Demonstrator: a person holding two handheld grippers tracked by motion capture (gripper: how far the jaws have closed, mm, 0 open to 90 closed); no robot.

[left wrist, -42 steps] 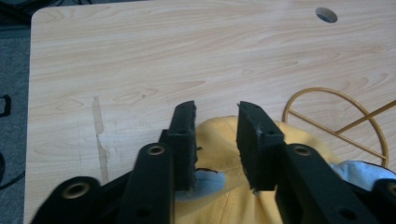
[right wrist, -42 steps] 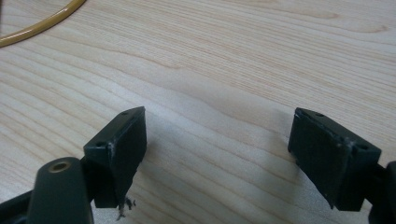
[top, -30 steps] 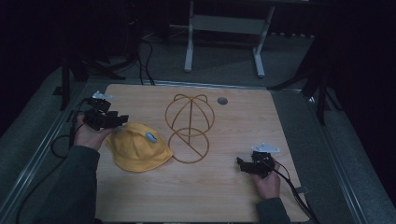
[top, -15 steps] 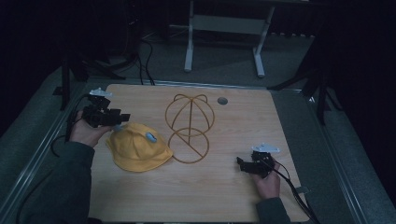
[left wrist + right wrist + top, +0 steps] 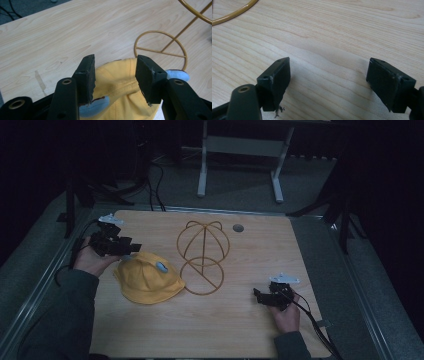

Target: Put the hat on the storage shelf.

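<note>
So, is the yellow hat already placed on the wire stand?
No, the yellow hat lies flat on the table beside the wire stand, whose dome frame is bare.

L gripper: jaws apart, far-left, raised | R gripper: jaws wide, low, near-right

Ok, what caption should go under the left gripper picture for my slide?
Open left tongs poised over the yellow hat, with the gold wire hat stand waiting on the wooden table.
</note>
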